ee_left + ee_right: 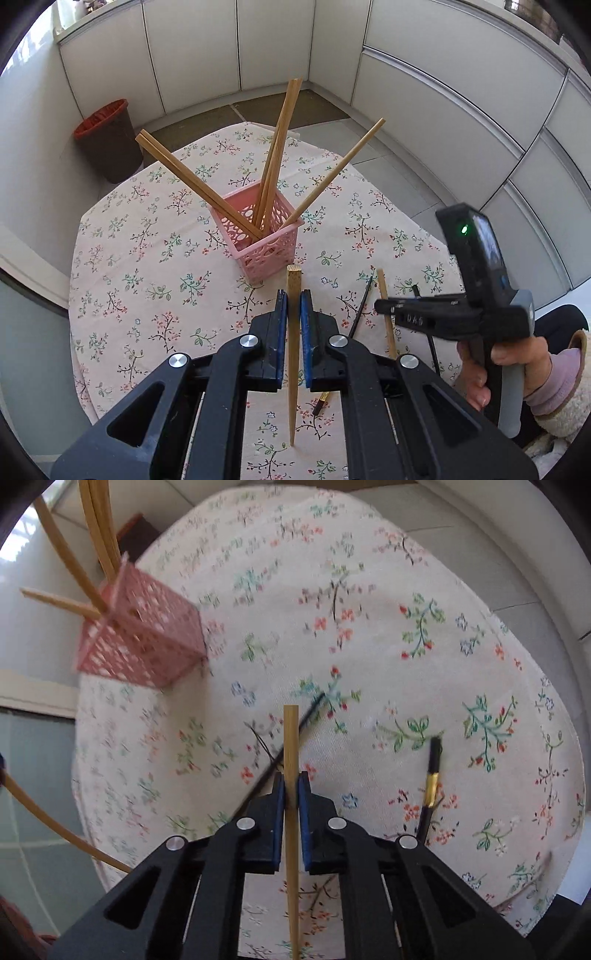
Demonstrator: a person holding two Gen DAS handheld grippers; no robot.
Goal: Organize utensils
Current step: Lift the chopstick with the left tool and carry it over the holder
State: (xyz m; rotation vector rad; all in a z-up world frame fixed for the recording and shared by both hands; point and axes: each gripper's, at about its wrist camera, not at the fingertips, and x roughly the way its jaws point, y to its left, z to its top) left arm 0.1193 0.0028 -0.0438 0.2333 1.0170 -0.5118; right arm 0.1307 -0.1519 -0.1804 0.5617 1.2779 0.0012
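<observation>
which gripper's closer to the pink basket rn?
Left, probably. The left gripper points straight at the pink basket, just short of it. The right gripper has it off up-left.

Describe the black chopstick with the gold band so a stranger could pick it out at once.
Start at the floral tablecloth, with the pink basket at its left. Look to the cloth's right half: the black chopstick lies flat there. Unlike the plain bamboo ones, it is black with a shiny gold band.
</observation>
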